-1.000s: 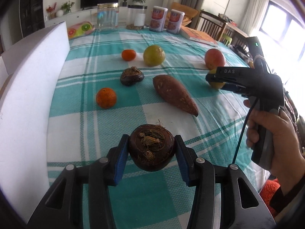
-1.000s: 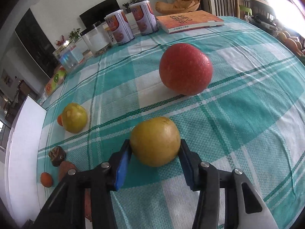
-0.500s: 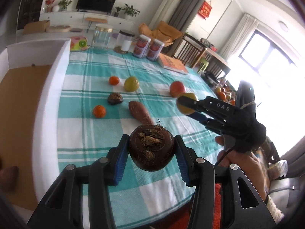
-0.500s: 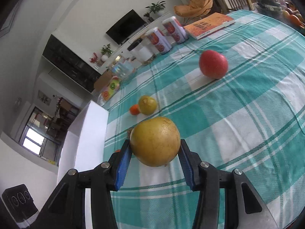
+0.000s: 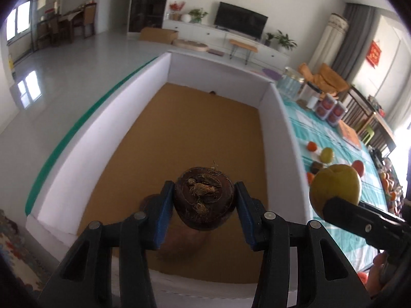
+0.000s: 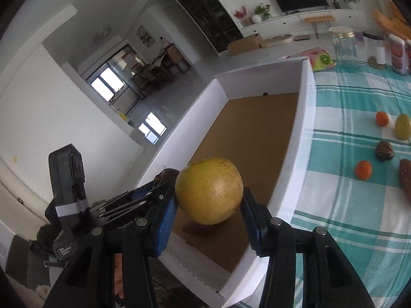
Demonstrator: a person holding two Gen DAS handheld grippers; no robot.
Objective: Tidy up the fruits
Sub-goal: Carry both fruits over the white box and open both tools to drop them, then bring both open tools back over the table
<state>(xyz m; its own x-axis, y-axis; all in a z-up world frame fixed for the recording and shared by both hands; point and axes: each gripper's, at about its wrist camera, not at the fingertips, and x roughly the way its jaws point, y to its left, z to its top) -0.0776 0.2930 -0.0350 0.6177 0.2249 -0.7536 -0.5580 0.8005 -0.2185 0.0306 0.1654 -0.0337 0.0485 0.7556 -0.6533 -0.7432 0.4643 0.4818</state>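
A dark brown, round, rough-skinned taro root (image 5: 204,200) sits clamped between the blue pads of the left gripper (image 5: 204,202), jaws partly closed and pressing both its sides. It hangs in the air over the brown cardboard floor of a large white-walled box (image 5: 272,118); straight below the jaws another brownish root (image 5: 185,243) lies on that floor, blurred. To the right of these jaws the right gripper (image 6: 209,202) holds a round yellow pear-like fruit (image 6: 209,190) — its blue pads closed against both flanks, the fruit clear of any surface and over the box's near end. Beyond the right jaws, to their right past the box wall, the teal-and-white checked tablecloth (image 6: 346,200) carries what is left: two small orange tangerines (image 6: 363,170), a yellow-green round fruit (image 6: 402,126), a second dark taro (image 6: 384,150) and a reddish sweet potato (image 6: 405,179) at the frame's edge.
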